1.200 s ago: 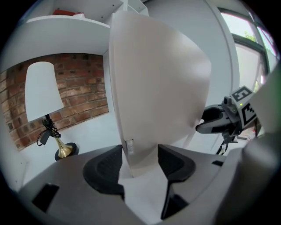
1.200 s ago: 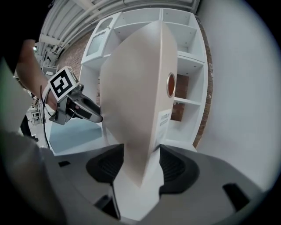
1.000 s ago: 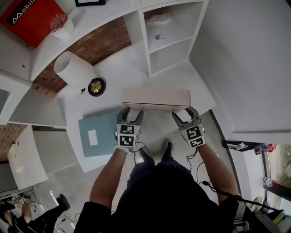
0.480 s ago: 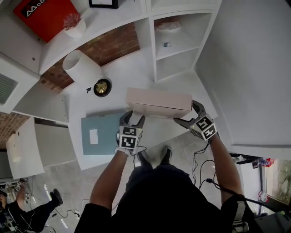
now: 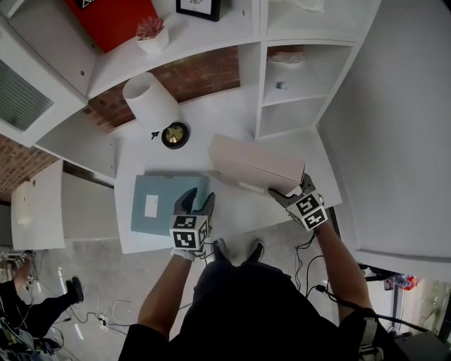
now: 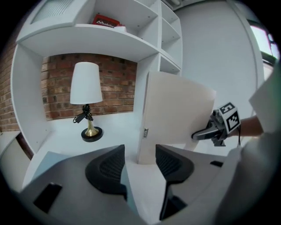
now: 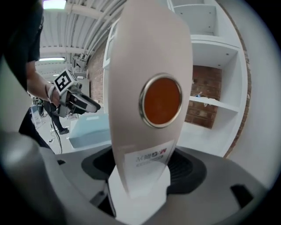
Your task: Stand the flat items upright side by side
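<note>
A beige flat box stands on its long edge on the white desk, turned a little askew. My right gripper is at its right end. Its jaws have just been closing, and the box's narrow end with the orange disc sits between them, gripped. A teal flat box lies flat at the desk's front left. My left gripper hovers at its right edge. Its jaws have just been closing a little, are open, and nothing is between them. From the left gripper view the beige box rises just ahead.
A lamp with a white shade and brass base stands behind the teal box. A white shelf unit closes the desk's back right. A red box and a small pot sit on the upper shelf. The desk's front edge is near both grippers.
My left gripper has left the beige box and moved left to the teal box. The right gripper went from the box's front to its right end, which swung slightly toward me.
</note>
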The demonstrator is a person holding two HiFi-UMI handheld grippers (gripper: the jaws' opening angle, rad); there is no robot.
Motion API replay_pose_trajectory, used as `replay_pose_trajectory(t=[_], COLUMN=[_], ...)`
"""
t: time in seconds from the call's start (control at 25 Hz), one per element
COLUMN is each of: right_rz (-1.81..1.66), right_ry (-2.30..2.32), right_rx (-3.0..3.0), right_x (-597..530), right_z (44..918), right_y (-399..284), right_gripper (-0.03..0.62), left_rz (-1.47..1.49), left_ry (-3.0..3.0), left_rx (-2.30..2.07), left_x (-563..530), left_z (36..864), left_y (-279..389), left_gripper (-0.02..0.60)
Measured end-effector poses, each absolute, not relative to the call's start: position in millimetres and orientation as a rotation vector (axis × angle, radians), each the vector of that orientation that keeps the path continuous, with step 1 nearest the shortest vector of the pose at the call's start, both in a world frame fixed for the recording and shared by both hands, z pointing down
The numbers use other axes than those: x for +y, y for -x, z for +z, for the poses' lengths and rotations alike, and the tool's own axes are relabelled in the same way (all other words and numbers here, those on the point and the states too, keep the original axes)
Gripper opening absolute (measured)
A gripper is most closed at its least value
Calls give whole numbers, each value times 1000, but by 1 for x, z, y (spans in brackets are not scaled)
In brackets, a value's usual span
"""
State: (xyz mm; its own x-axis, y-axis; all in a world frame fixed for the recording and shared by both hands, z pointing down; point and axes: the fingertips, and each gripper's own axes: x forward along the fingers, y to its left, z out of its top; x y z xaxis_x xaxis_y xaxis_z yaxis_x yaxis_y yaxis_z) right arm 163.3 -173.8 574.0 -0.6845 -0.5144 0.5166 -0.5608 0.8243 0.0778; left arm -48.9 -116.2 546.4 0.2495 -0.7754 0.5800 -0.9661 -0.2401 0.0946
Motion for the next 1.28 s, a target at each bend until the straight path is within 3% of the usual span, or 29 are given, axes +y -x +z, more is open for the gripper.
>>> replay_pose_trajectory(t=[0.68, 1.28], right_rz=[290, 440], right_ry=[-1303, -1753], right_rx=[-2247, -1939], right_x=[-211, -268], right_z=[577, 581], right_y=[-142, -113], right_gripper=[347, 345], left_rz=[459, 412], left_ry=[-2138, -2199], left_rx=[-1454, -1363], left_x=[-101, -108], left_z=[525, 509], left_y=[67, 147], left_gripper=[209, 204])
